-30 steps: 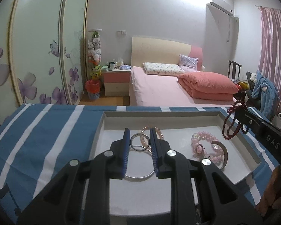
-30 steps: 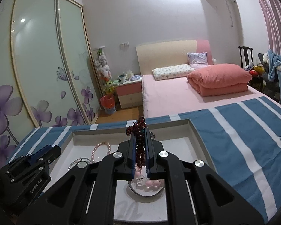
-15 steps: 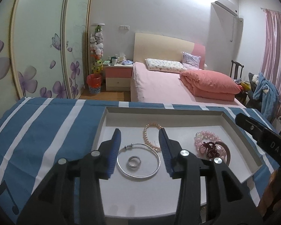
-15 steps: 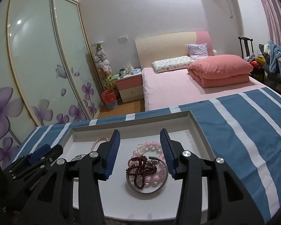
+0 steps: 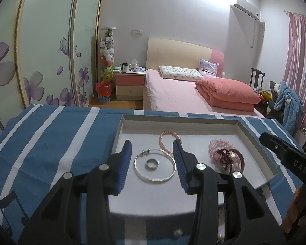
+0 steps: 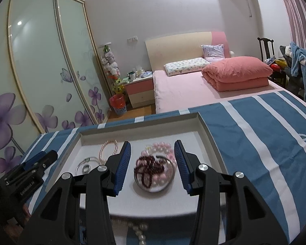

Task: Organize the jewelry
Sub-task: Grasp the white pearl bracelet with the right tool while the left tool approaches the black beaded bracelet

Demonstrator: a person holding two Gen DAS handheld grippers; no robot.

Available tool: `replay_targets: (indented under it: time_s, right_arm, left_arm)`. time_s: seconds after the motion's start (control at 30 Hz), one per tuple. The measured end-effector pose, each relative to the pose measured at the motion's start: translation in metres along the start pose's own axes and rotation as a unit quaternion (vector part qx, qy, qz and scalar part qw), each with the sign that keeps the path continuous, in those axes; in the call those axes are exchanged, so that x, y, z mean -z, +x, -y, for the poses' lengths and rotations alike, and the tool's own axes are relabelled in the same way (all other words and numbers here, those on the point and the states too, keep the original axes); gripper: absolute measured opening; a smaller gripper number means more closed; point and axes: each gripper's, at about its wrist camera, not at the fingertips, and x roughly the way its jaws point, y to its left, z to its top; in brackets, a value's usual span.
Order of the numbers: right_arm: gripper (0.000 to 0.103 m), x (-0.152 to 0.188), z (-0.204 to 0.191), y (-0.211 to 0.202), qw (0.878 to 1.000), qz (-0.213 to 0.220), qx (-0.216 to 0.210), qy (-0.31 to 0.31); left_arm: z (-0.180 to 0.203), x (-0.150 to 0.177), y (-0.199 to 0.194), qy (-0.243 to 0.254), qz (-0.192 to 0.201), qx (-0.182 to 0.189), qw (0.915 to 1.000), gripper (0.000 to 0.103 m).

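A shallow white tray (image 5: 181, 119) lies on a blue striped cloth. Inside it, a small silver ring (image 5: 152, 164) rests within a silver bangle (image 5: 155, 178), and a pale pearl bracelet (image 5: 169, 140) lies behind them. My left gripper (image 5: 152, 147) hovers open above the ring and bangle, holding nothing. In the right wrist view a dark red bead string (image 6: 150, 169) is heaped on pink beads (image 6: 159, 148) inside a round metal hoop. My right gripper (image 6: 152, 149) stands open over that heap, its blue pads apart from the beads.
The tray's raised rim (image 6: 138, 123) rings the jewelry. A strand of white pearls (image 6: 139, 232) shows below the tray's front edge. Striped cloth (image 6: 255, 143) stretches to the right. Each gripper's body shows at the other view's edge. Beyond stand a pink bed and a wardrobe.
Both grippers opened. The left one let the silver ring drop inside the bangle and drew back a little. The right one let the dark red beads fall onto the pink beads.
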Motion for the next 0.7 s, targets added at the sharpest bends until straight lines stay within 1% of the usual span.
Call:
replay_targets:
  time_s: [0.17, 0.33, 0.47, 0.63, 0.7]
  right_arm:
    - [0.046, 0.015, 0.003, -0.008, 0.999, -0.038, -0.007, -0.011]
    - [0.045, 0.037, -0.003, -0.01, 0.996, -0.087, -0.015, -0.035]
    - [0.036, 0.06, -0.009, -0.009, 0.989, -0.133, -0.017, -0.063]
    - [0.034, 0.072, -0.015, -0.005, 0.984, -0.158, -0.015, -0.078]
    - [0.03, 0.073, -0.016, -0.003, 0.983, -0.166, -0.014, -0.081]
  left_arm:
    - [-0.007, 0.015, -0.02, 0.009, -0.01, -0.005, 0.9999, 0.045]
    - [-0.014, 0.033, -0.033, 0.014, -0.032, -0.006, 0.9994, 0.047]
    - [-0.017, 0.048, -0.04, 0.02, -0.048, -0.003, 0.9987, 0.048]
    - [-0.013, 0.058, -0.047, 0.028, -0.057, 0.003, 0.998, 0.048]
    - [-0.01, 0.061, -0.05, 0.031, -0.059, 0.007, 0.9977, 0.048]
